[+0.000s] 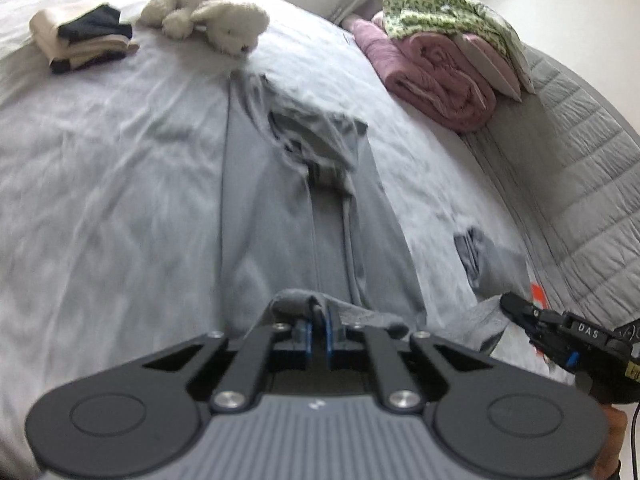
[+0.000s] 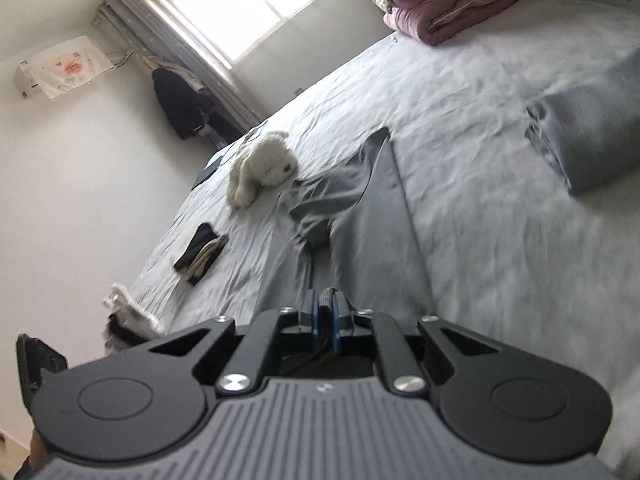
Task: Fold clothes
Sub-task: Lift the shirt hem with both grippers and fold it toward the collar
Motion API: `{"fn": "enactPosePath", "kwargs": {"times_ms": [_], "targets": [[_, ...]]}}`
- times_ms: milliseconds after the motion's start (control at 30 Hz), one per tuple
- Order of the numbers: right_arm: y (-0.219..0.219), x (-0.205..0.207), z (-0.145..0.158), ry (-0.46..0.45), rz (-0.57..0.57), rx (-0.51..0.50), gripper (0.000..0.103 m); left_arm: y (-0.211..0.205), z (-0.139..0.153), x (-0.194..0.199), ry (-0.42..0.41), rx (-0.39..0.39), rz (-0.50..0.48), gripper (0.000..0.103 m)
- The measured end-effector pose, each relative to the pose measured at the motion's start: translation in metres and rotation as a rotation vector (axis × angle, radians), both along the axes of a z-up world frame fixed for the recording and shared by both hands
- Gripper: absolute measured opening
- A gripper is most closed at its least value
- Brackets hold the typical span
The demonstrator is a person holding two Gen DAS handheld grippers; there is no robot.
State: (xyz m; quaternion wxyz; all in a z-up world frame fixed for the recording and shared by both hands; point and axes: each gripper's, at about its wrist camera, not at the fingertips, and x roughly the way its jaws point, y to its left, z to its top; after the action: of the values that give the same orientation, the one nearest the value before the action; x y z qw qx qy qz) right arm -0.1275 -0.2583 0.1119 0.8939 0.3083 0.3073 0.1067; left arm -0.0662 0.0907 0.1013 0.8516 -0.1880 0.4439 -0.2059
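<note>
Grey trousers [image 1: 280, 184] pinched by both grippers on a bed [image 1: 100, 160].
Left gripper [image 1: 318, 322] and right gripper [image 2: 326, 308] each clamp tight on cloth, low in frame; toy dog [image 1: 208, 16] lies upper left.

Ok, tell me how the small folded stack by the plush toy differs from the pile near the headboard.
The folded stack is small, flat and neat, in cream and dark layers; the pile of bedding is far bulkier, a pink quilt rolled loosely under a green patterned cloth. The stack lies out on the sheet; the pile sits against the grey headboard. Both rest on the bed.
</note>
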Motion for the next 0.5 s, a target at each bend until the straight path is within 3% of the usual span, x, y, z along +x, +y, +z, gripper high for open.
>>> {"fn": "enactPosePath", "kwargs": {"times_ms": [500], "targets": [[-0.008,0.118,-0.011,0.021,-0.001,-0.05,0.01,-0.012,0.004,0.111,-0.055,0.024,0.044,0.006]]}}
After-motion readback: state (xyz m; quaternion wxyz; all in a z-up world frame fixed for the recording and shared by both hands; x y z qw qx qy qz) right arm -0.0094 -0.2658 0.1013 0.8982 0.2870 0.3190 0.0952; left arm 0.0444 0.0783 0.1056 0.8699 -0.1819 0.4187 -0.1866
